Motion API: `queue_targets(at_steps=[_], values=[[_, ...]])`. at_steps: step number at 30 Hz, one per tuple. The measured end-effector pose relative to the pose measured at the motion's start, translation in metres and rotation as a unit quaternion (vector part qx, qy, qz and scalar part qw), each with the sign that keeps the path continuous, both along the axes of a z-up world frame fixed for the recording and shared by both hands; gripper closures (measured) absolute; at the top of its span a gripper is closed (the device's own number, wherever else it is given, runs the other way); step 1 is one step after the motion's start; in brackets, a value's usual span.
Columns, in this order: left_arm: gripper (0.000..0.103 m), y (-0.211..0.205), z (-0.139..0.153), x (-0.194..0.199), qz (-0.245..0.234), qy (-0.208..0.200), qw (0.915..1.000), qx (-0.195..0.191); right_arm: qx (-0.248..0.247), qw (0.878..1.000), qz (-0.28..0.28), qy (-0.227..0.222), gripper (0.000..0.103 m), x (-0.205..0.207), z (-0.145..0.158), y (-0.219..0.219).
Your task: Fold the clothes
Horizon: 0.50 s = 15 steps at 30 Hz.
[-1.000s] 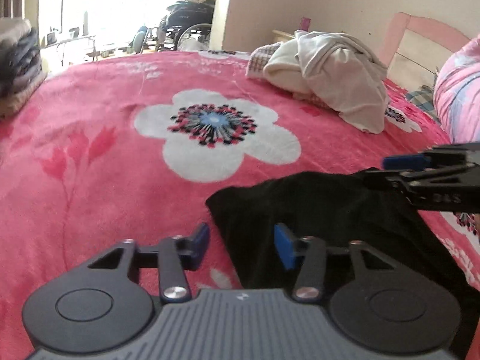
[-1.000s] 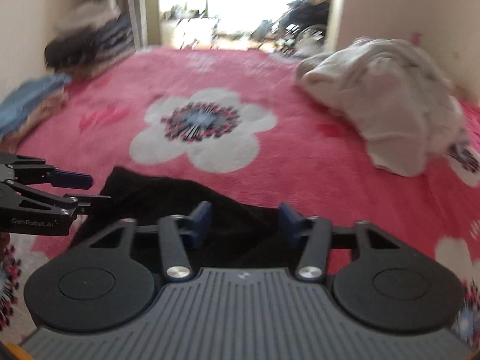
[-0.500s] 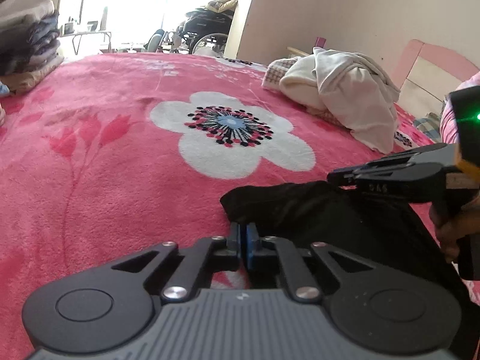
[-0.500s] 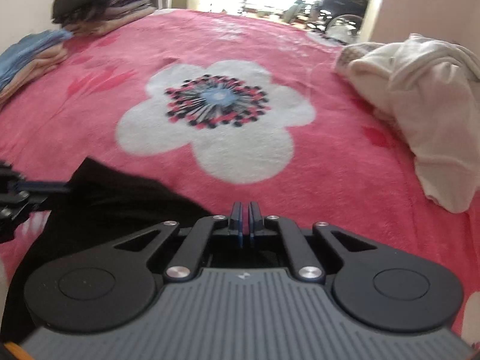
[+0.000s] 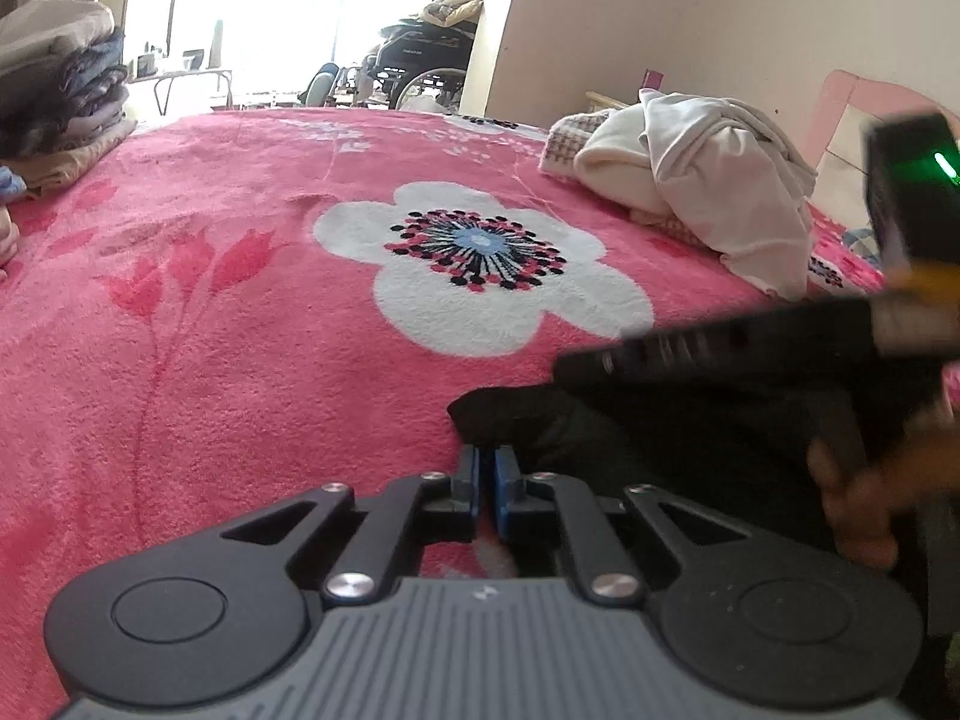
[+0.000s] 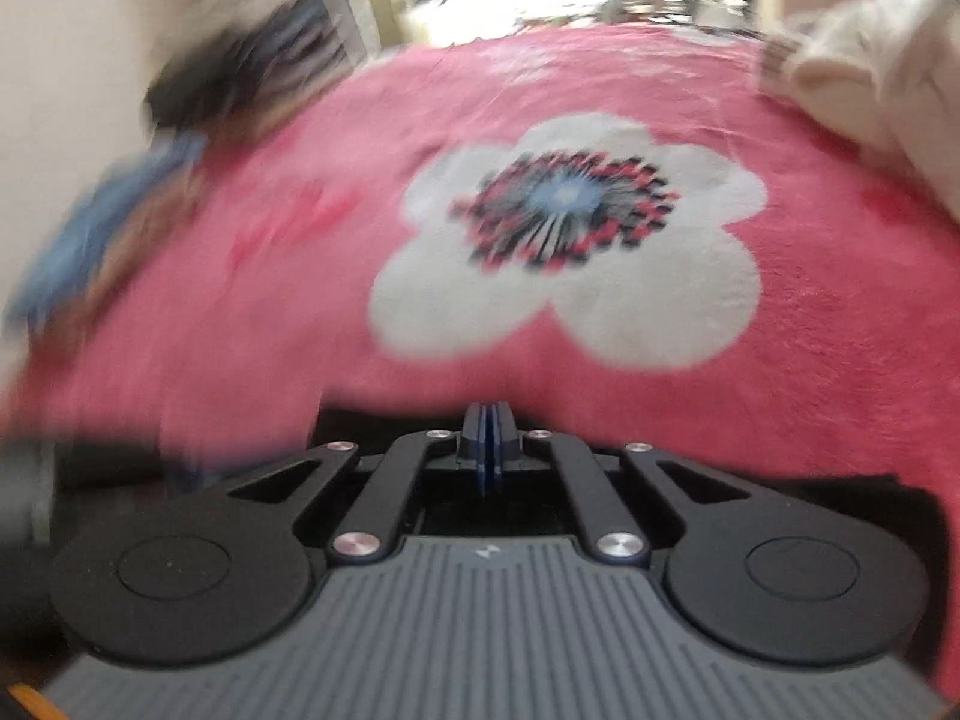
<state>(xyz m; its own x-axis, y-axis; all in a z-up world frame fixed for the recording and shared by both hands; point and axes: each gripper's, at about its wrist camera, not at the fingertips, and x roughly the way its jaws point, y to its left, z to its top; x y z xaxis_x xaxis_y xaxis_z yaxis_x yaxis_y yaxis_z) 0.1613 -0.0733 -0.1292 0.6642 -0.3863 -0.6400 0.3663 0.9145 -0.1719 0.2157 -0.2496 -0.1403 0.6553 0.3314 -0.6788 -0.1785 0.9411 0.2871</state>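
Note:
A black garment lies on the pink flowered blanket, near me and to the right. My left gripper is shut, its blue pads pinching the garment's near left corner, which bunches up just past the fingertips. In the same view my right gripper reaches in from the right. Its jaws are together at the cloth's far edge, which rises toward them. The right wrist view is blurred by motion; there the right gripper is shut over the black garment, whose edge runs just under the pads.
A heap of cream and white clothes lies at the back right of the bed, by a pink headboard. Folded clothes are stacked at the far left edge. A hand holds the right gripper. A wheelchair stands beyond the bed.
Both grippers went from open to shut on the black garment's edge. The right gripper has moved lower and closer to the left one, and the garment's corner has bunched up.

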Motion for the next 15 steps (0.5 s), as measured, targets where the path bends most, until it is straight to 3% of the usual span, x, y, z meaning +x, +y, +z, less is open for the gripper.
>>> queue_targets(at_steps=[3, 8, 12, 15], values=[[0.096, 0.001, 0.000, -0.001, 0.003, 0.001, 1.0000, -0.001, 0.020, 0.999, -0.043, -0.011, 0.099, -0.008, 0.017, -0.018], [0.093, 0.000, -0.002, 0.000, 0.012, 0.004, 0.9999, 0.000, -0.011, 0.995, -0.101, -0.017, 0.098, -0.062, 0.050, -0.068], [0.093, -0.001, -0.003, -0.001, 0.019, 0.003, 0.9998, 0.003, -0.046, 0.993, -0.102, 0.034, 0.098, -0.089, 0.033, -0.081], [0.092, -0.003, -0.003, -0.003, 0.019, 0.001, 0.9998, 0.009, -0.056, 0.991, -0.110, 0.042, 0.103, -0.085, 0.011, -0.085]])
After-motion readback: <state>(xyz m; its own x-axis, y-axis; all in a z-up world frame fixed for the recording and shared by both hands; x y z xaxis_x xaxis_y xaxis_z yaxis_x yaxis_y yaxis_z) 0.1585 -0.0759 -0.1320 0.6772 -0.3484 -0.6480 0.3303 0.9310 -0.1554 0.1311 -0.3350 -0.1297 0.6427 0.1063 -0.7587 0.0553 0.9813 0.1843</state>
